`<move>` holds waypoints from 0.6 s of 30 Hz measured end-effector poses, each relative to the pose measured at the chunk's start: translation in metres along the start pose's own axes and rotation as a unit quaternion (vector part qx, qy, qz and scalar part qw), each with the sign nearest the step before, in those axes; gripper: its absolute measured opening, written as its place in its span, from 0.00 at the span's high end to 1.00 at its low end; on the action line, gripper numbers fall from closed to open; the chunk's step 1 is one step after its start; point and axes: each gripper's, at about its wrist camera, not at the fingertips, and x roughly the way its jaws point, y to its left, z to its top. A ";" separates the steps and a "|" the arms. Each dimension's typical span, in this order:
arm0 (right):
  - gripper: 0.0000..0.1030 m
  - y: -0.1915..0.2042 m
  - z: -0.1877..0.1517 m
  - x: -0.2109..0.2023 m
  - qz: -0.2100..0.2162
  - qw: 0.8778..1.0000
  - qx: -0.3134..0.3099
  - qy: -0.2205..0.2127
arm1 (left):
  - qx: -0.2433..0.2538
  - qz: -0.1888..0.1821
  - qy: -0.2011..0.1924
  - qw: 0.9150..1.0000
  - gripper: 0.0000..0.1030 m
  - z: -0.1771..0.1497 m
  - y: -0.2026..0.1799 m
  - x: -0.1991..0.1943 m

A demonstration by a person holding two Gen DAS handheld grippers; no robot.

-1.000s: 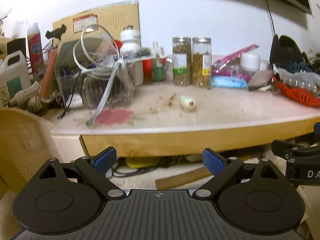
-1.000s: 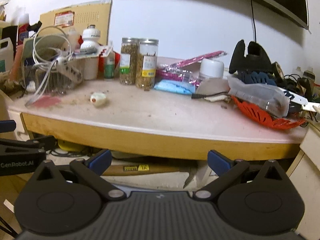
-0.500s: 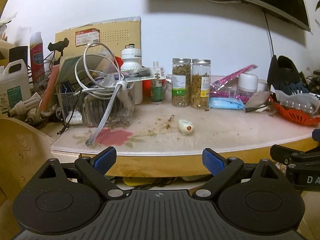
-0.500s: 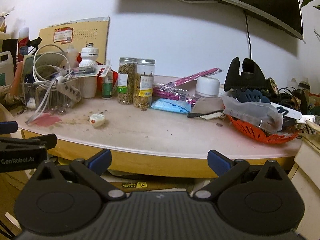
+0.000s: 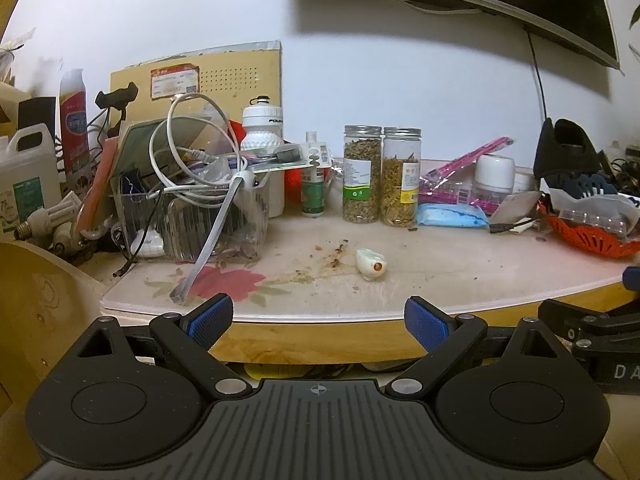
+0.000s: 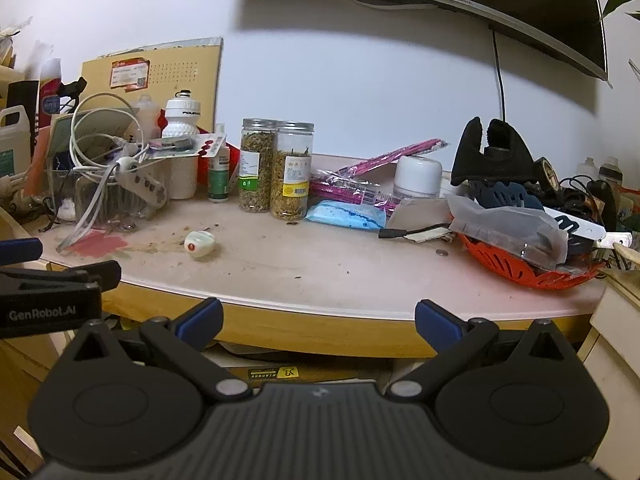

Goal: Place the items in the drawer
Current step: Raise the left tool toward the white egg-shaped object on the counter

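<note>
Evidently both tools, left tool [image 5: 319, 315] and right tool [image 6: 319, 318], hung released and empty; best first pick: white dispenser [image 5: 370, 265], mid-frame on worktop [image 5: 460, 276].

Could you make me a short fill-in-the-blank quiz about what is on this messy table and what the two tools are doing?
1. Both the left tool and the right tool are empty, with jaws ____.
2. The two herb jars stand upright, ____ each other.
3. The small white object lies alone on the ____.
4. The basket at the table's right end is coloured ____.

Missing words: open; beside; table; orange
</note>
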 end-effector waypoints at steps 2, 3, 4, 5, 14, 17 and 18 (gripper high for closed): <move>0.01 0.000 0.000 0.001 -0.001 1.000 0.001 0.001 | -0.002 0.000 0.002 1.000 0.09 0.000 0.001 0.002; 0.01 0.000 0.000 0.001 -0.001 1.000 0.001 0.002 | -0.002 0.000 0.002 1.000 0.09 0.000 0.001 0.003; 0.00 0.000 0.000 0.001 -0.001 1.000 0.002 0.002 | -0.002 0.001 0.001 1.000 0.09 0.001 0.001 0.004; 0.01 0.000 0.000 0.001 -0.001 1.000 0.003 0.003 | -0.002 0.001 0.001 1.000 0.09 0.001 0.001 0.005; 0.00 0.000 -0.002 0.002 -0.001 1.000 0.005 0.006 | -0.001 0.004 -0.004 1.000 0.09 0.000 -0.001 0.021; 0.00 0.000 -0.001 0.003 -0.002 1.000 0.002 0.005 | 0.000 0.005 -0.005 1.000 0.09 -0.001 -0.002 0.028; 0.00 0.001 -0.001 0.003 -0.002 1.000 0.002 0.005 | 0.000 0.005 -0.005 1.000 0.09 -0.001 -0.002 0.030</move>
